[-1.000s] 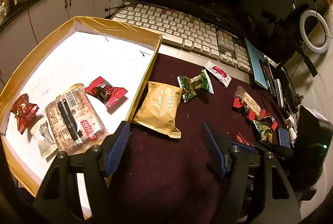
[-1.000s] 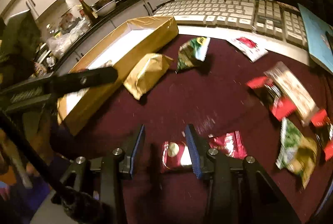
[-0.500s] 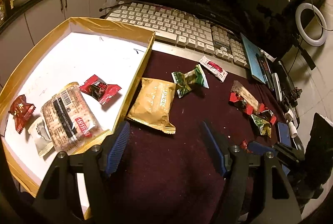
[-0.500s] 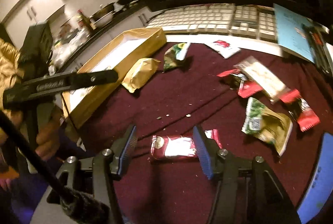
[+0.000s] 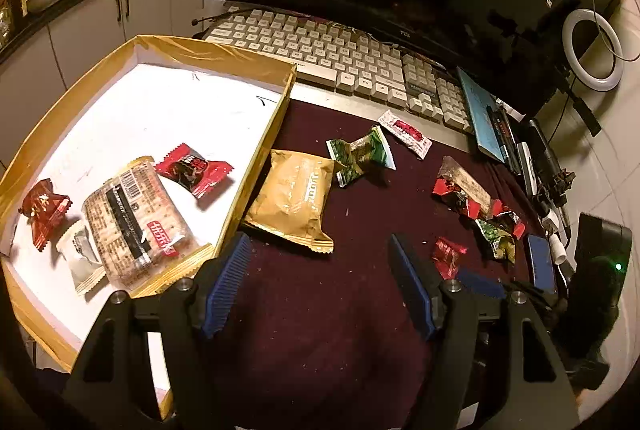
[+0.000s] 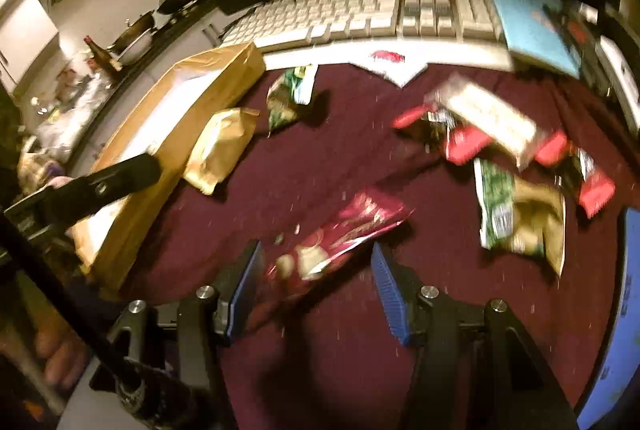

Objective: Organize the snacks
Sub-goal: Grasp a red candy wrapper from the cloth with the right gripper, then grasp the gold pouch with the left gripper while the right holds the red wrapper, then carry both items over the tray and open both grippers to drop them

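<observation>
- Left tool (image 5: 320, 270): fingers wide apart, empty, above the dark red desk (image 5: 340, 330); gold packet (image 5: 294, 196) just ahead, beside the box (image 5: 256, 166).
- Left view only: box interior holding a cracker pack (image 5: 134, 218) and red candies (image 5: 192, 170).
- Right tool (image 6: 316, 278): fingers apart; maroon packet (image 6: 340, 234) lies tilted between the tips, contact unclear.
- Right view only: blurred green packet (image 6: 516, 214) to the right.
</observation>
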Demonstrator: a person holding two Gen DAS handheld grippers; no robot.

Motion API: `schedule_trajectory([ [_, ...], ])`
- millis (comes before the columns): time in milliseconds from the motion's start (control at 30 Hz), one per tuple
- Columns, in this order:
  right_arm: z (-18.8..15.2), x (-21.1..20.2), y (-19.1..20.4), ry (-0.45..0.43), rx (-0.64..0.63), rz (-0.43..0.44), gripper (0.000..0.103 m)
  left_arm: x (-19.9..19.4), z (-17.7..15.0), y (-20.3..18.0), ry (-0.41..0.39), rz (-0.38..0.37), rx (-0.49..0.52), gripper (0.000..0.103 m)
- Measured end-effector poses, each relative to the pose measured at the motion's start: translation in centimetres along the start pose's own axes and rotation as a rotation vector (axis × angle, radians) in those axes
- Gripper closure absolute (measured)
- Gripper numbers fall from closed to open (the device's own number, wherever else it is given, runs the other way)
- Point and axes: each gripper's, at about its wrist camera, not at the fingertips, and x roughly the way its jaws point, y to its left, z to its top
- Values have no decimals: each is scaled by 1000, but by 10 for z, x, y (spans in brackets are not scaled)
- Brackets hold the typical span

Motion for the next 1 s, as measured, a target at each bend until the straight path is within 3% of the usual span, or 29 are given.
schedule_trajectory([
  [67, -2, 4, 10, -41, -40, -76, 48, 1, 1, 0, -3, 3, 0, 31],
  [167, -2, 6, 13, -70, -60, -181, 64, 4, 3, -2, 0, 16, 17, 31],
  [267, -9, 0, 8, -98, -58, -200, 73, 6, 3, -3, 6, 21, 24, 31],
  [367, -18, -12, -5, -128, -42, -142, 81, 7, 4, -2, 3, 29, 33, 31],
  [500, -19, -34, -21, -183, -7, -3, 93, 18, 10, -2, 14, 44, 29, 31],
  [767, 0, -26, -22, -183, 37, 97, 95, 67, 36, -15, 89, 109, 105, 32],
  [833, -1, -22, -25, -183, 48, 120, 95, 76, 37, -11, 99, 128, 105, 39],
  [867, -2, -20, -26, -185, 51, 125, 95, 77, 36, -10, 99, 144, 104, 53],
  [1000, -3, -22, -25, -201, 43, 138, 95, 71, 25, -9, 79, 135, 111, 56],
])
